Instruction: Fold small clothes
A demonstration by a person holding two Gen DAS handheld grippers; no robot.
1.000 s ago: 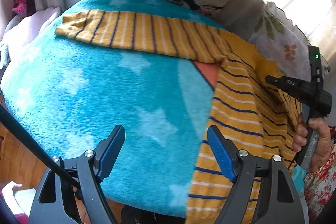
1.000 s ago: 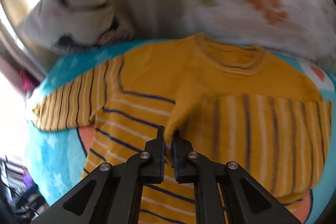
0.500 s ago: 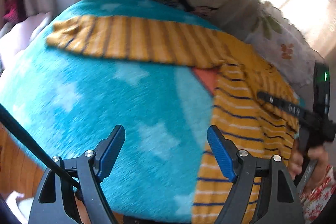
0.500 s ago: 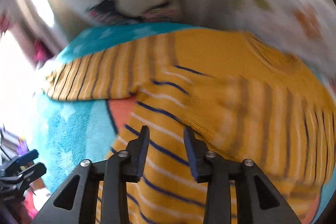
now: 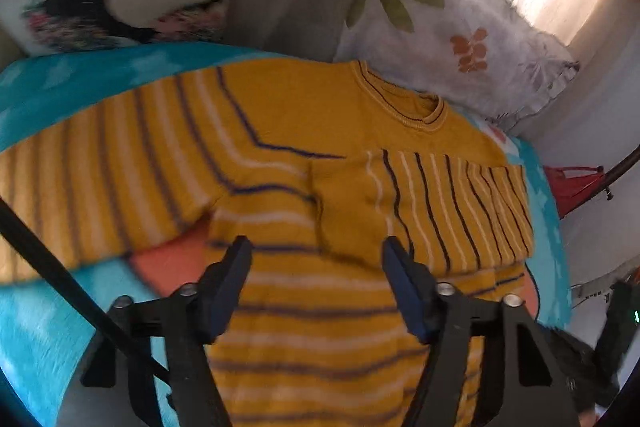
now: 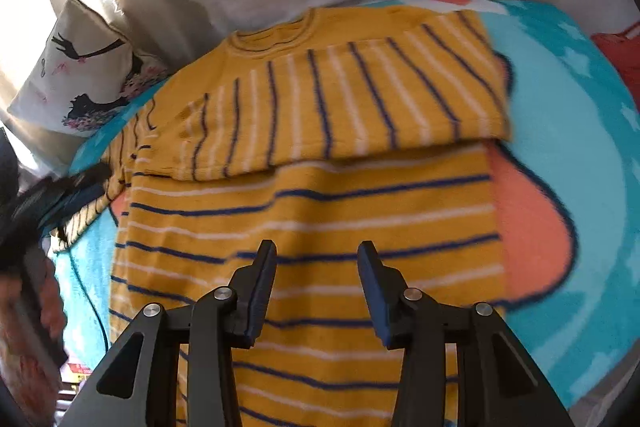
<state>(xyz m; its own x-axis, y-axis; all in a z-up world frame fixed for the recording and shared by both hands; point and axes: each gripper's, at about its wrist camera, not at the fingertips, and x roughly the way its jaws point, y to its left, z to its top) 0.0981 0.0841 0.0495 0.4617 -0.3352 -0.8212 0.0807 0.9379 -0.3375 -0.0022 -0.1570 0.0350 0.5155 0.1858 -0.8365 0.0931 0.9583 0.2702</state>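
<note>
- Folding is under way on a mustard-yellow knitted sweater with navy and white stripes (image 6: pixel 304 219), spread flat on a turquoise fleece blanket with pale stars and an orange patch (image 6: pixel 560 131), its neckline towards the pillows.
- One sleeve (image 6: pixel 344 107) now lies across the chest, its cuff past the middle of the body; a second ago the right tongs (image 6: pixel 316 287) were pinched shut on that cuff and carrying it over.
- Those right tongs have since let go: their blue-padded jaws stand moderately apart, holding nothing, and hover over the lower body of the sweater.
- Swinging round in the same second, the left tongs (image 5: pixel 316 283) have gone from facing bare blanket beside the sweater to facing its body; they gape wide and empty, as they did before.
- Waiting for its turn, the other sleeve (image 5: pixel 92 179) is spread out over the blanket on the left side.
- Judged from this, the first sleeve fold is done and the second sleeve comes next, most likely for the left tongs.
- Leaning behind the neckline are a white pillow printed with green and orange leaves (image 5: pixel 448 27) and a cream cushion with a dark figure print (image 6: pixel 80 67).
</note>
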